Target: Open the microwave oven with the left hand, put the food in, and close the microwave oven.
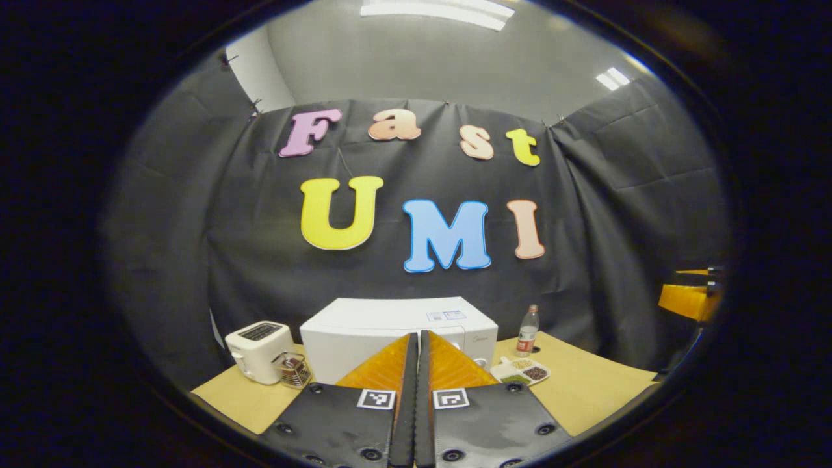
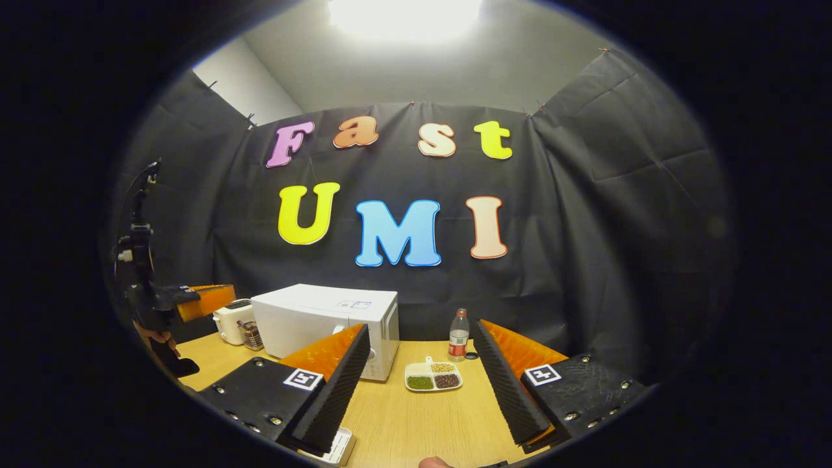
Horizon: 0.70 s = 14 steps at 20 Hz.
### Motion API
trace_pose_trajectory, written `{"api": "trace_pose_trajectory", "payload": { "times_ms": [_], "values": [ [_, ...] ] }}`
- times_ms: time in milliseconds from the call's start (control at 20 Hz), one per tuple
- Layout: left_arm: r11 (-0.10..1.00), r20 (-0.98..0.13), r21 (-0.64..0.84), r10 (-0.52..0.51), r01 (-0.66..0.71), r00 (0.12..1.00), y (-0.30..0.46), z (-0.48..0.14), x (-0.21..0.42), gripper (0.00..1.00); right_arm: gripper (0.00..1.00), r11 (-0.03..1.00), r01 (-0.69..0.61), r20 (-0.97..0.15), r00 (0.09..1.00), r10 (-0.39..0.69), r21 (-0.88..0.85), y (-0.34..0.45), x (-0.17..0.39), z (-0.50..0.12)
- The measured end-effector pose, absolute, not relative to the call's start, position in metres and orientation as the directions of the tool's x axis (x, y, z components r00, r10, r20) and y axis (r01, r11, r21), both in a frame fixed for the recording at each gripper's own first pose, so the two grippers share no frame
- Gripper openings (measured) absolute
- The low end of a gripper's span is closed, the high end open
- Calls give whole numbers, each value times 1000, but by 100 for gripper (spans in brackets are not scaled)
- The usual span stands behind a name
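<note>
The white microwave [image 2: 325,322] sits on the wooden table [image 2: 416,422] with its door closed, and a toaster [image 2: 229,320] stands just beside it on one side. The food tray [image 2: 433,377] with three little heaps lies on the table in front of a bottle [image 2: 459,335], near the microwave's other side. The left gripper [image 1: 416,344] is squeezed tight with nothing in it, pointing at the microwave, and the right gripper [image 2: 419,364] is spread wide above the table, holding nothing.
</note>
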<state>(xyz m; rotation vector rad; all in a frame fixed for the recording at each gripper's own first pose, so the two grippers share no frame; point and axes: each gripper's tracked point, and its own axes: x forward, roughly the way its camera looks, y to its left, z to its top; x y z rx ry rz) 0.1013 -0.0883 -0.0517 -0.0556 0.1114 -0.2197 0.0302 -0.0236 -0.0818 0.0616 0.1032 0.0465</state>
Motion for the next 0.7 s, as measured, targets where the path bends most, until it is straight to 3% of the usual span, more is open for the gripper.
{"api": "trace_pose_trajectory", "payload": {
  "times_ms": [200, 350, 400, 500, 700],
  "values": [
    [986, -78, 4, -163, 164, 984, -59, -26, 52, 7, 97, 995, -50, -61, 997, 55, 89, -19, 18, -69],
    [986, -81, 6, -165, 166, 983, -47, -20, 28, 16, 97, 994, -59, -56, 996, 65, 90, -5, 11, -66],
    [987, -84, -9, -163, 162, 983, -40, -18, 21, 11, 97, 994, -66, -48, 996, 70, 90, 3, 9, -61],
    [986, -86, -41, -166, 163, 982, -30, -16, 9, 11, 96, 995, -66, -31, 997, 68, 79, 11, 5, -54],
    [992, -69, -32, -122, 120, 990, 4, -8, -6, 26, 97, 995, -80, -12, 997, 81, 66, 34, -6, -44]
  ]
}}
